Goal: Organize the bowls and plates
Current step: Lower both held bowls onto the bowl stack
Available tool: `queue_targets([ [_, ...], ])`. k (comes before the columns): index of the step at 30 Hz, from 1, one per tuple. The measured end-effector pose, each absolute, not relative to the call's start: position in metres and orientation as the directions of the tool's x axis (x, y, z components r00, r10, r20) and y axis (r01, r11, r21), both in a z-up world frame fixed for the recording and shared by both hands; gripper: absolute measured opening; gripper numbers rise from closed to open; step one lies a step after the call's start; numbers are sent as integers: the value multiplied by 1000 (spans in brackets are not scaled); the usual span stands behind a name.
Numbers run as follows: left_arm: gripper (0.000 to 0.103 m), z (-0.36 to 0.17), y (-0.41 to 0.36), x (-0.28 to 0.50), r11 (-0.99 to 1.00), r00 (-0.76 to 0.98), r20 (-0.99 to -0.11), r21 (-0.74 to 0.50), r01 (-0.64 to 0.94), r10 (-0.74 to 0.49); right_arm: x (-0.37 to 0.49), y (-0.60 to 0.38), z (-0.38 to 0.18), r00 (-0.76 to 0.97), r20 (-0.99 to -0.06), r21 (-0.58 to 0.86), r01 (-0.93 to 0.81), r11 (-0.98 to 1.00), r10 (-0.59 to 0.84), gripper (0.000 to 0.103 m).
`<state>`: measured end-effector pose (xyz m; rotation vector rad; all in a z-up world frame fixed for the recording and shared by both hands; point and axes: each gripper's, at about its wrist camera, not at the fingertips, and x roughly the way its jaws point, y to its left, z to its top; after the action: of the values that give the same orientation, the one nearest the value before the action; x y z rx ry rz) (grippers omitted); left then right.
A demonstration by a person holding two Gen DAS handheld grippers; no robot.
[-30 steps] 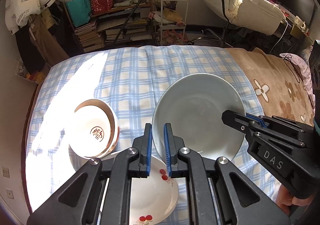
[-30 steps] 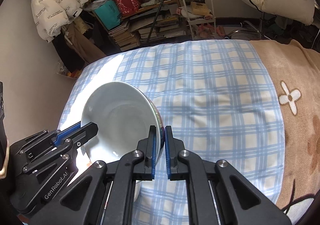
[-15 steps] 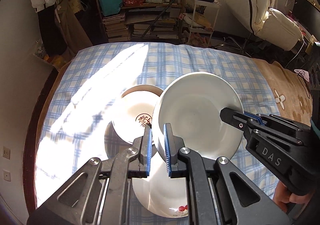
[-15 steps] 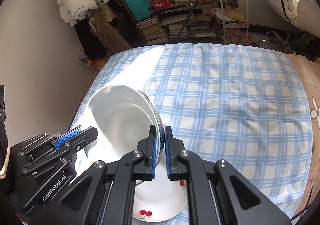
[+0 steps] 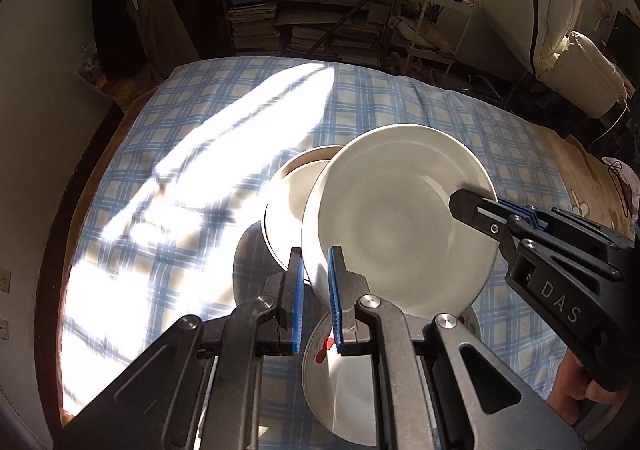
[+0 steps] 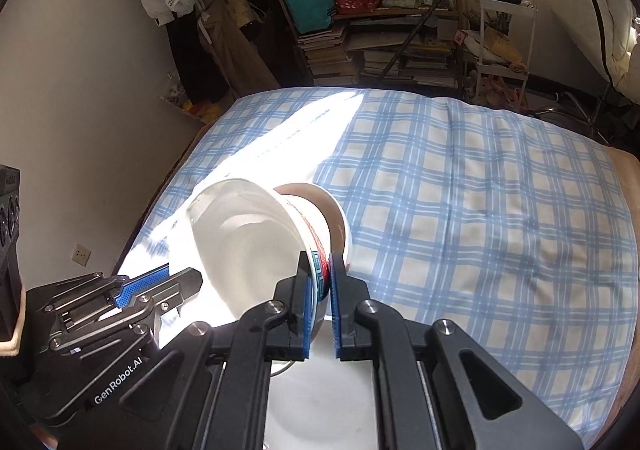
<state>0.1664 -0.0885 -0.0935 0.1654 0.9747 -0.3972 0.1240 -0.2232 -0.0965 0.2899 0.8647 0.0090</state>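
I have the big white bowl carried between both tools, tilted and lifted off the checked bedspread. My left gripper pinches the bowl's near rim, the wall running up between the two blue pads, one pad inside and one outside. My right gripper clamps the opposite rim the same way, its jaws drawn in tight on the wall where a red and blue band shows on the outside. In the left wrist view the right gripper reaches in from the right edge and bites the rim there. Just behind the held bowl, overlapped by its rim, sits a second bowl with a brownish rim, towards the near left part of the bedspread in a patch of strong sunlight. Beneath my jaws lies a flat white plate with small red marks, near the bedspread's front edge. I cannot tell whether the held bowl touches the second bowl
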Motion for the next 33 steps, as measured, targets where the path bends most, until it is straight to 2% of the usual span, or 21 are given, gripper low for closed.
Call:
queue_targets([
  [11,11,-115,-83,196,927,468,-852,-52,371,-235,163,-217,-115,654,-745,240,81,968,130,10],
  [23,12,-142,-87,219,938,433,-880,-37,345,-194,181,-224,-146,672,-719,308,74,949,181,11],
  [28,12,-151,-83,226,937,389,-892,-94,337,-229,184,-226,-154,652,-735,313,81,946,187,11],
  [33,12,-156,-86,226,940,408,-891,-55,337,-198,186,-223,-157,647,-740,301,73,951,185,11],
])
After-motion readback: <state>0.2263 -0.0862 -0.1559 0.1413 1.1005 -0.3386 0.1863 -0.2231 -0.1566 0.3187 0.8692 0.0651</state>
